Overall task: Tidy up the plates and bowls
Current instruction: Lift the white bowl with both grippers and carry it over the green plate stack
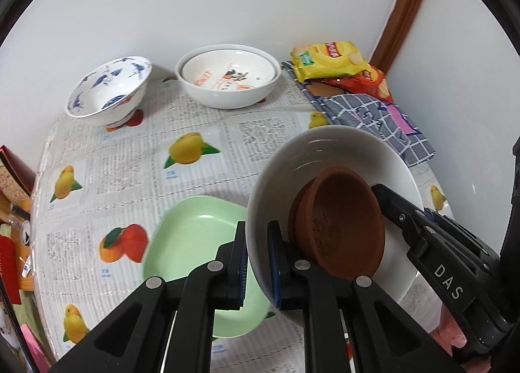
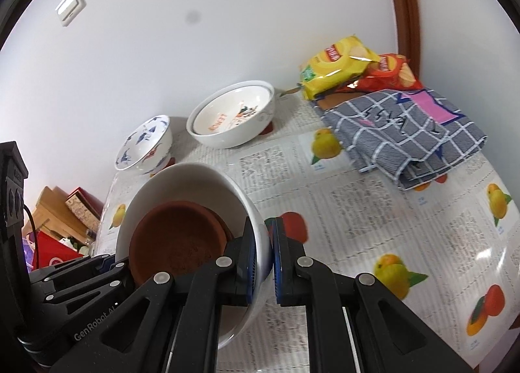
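The left gripper and right gripper each clamp nearly closed on opposite rims of a large white ceramic bowl, held above the fruit-print tablecloth; a small brown clay bowl sits tilted inside.

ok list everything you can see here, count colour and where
white bowl: 1, white, held by both rims above the table
terracotta dishes: 2 nested, brown, inside the white bowl
green plate: 1, pale green, near edge
blue-patterned bowl: 1, white and blue, far left
stacked bowls: 2, white, by the wall
snack bags: 2, yellow and red, far right corner
checked cloth: 1, grey, right
tablecloth: 1, fruit print
left gripper: jaws shut on rim
right gripper: jaws shut on rim
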Tool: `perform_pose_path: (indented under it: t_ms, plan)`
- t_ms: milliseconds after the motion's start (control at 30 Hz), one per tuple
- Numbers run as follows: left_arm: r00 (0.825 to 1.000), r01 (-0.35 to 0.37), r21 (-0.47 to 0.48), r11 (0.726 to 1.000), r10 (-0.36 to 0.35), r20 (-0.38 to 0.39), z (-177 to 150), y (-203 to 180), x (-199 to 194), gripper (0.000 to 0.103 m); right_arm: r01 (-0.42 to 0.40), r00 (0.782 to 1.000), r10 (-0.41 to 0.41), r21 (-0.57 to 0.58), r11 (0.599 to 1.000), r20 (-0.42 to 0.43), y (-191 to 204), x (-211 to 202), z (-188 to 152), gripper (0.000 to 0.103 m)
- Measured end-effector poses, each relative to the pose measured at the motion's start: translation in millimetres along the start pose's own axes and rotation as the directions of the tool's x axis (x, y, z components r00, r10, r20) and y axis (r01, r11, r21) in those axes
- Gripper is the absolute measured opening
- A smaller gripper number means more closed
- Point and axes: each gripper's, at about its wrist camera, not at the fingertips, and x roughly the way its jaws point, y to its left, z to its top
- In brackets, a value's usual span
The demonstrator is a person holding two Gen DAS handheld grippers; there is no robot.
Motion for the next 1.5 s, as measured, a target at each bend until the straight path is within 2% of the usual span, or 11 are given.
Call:
perform_pose_path:
  t_ms: [400, 767, 900, 1200, 1267, 1367, 1500]
  plan:
    - [0.999, -0.035, -0.044, 0.998, 0.035, 0.006, -4.4, 39.1, -6.2, 0.012, -0.037, 0.999, 0.037, -0.040, 0.998, -0.022, 39.0, 17.8, -6.1, 0.009]
    - [0.998, -0.061, -0.086, 0.994, 0.059, -0.028, -19.8, 72.3, 6.0, 0.012, -0.075, 0.994, 0.071, -0.056, 0.996, -0.081, 60.3, 45.0, -24.2, 0.009]
    - [0.997, -0.068, -0.097, 0.993, 0.063, -0.053, -26.8, 81.5, 19.7, 0.012, -0.083, 0.990, 0.075, -0.063, 0.995, -0.117, 63.0, 60.3, -33.5, 0.009]
    - [0.993, -0.044, -0.104, 0.994, 0.031, -0.117, -36.8, 85.9, 56.4, 0.010, -0.045, 0.981, 0.027, -0.093, 0.995, -0.190, 55.8, 92.8, -48.3, 0.008]
    - [0.995, -0.048, -0.091, 0.995, 0.040, -0.089, -37.0, 83.6, 55.2, 0.010, -0.044, 0.978, 0.026, -0.082, 0.996, -0.205, 49.6, 101.8, -51.7, 0.008]
    - [0.995, -0.052, -0.087, 0.995, 0.045, -0.088, -35.7, 83.3, 54.9, 0.011, -0.076, 0.976, 0.062, -0.059, 0.995, -0.210, 44.2, 104.9, -50.7, 0.009]
    - [0.995, -0.051, -0.079, 0.996, 0.044, -0.090, -33.7, 84.4, 55.3, 0.011, -0.076, 0.977, 0.060, -0.070, 0.995, -0.206, 45.7, 106.4, -50.3, 0.009]
